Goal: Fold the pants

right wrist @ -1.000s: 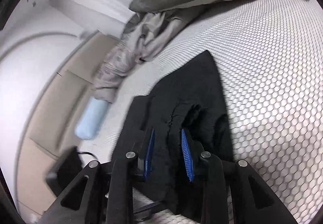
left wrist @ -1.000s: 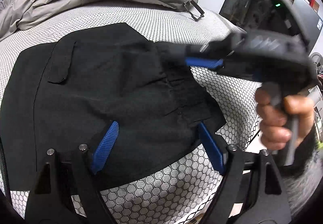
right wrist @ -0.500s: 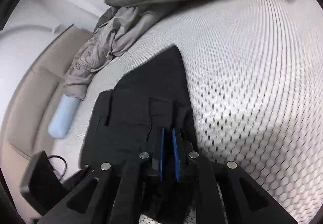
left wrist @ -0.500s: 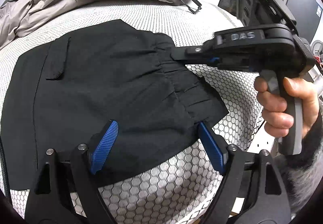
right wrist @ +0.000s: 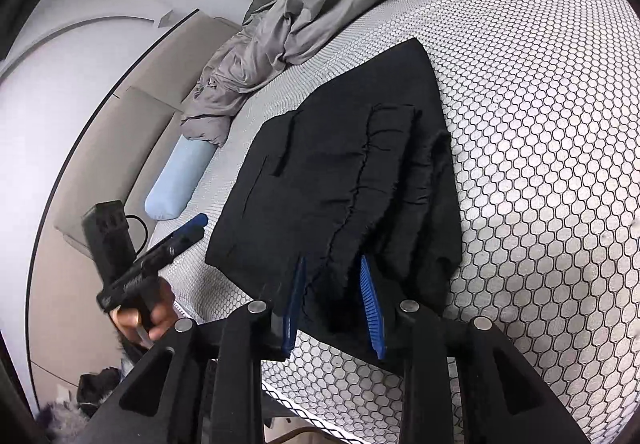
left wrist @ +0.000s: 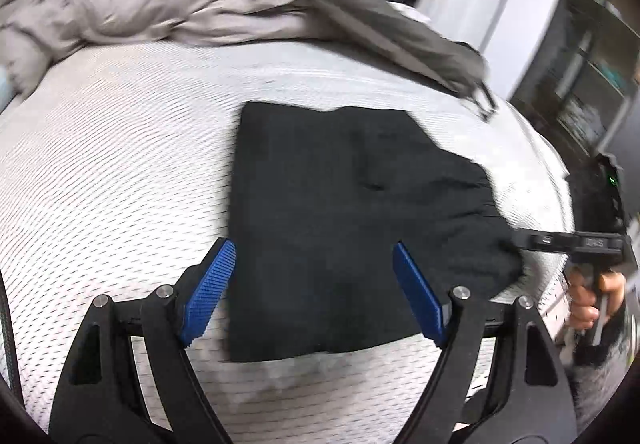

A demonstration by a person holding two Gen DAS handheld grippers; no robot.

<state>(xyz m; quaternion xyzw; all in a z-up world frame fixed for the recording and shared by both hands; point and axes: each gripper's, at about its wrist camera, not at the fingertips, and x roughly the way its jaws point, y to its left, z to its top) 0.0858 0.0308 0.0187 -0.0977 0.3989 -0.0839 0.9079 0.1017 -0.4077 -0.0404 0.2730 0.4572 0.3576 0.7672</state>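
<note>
Left gripper [left wrist: 314, 294] backed off pants [left wrist: 352, 212]; right gripper [right wrist: 332, 304] reopened.

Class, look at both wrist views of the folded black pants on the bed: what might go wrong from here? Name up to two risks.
1. The right gripper has just been opening, yet the gathered waistband of the pants lies between its pads; pulling away may snag it and undo the fold.
2. That waistband corner sits near the mattress edge, so a tug might drag the pants off. The left gripper is open, holding nothing down.
</note>
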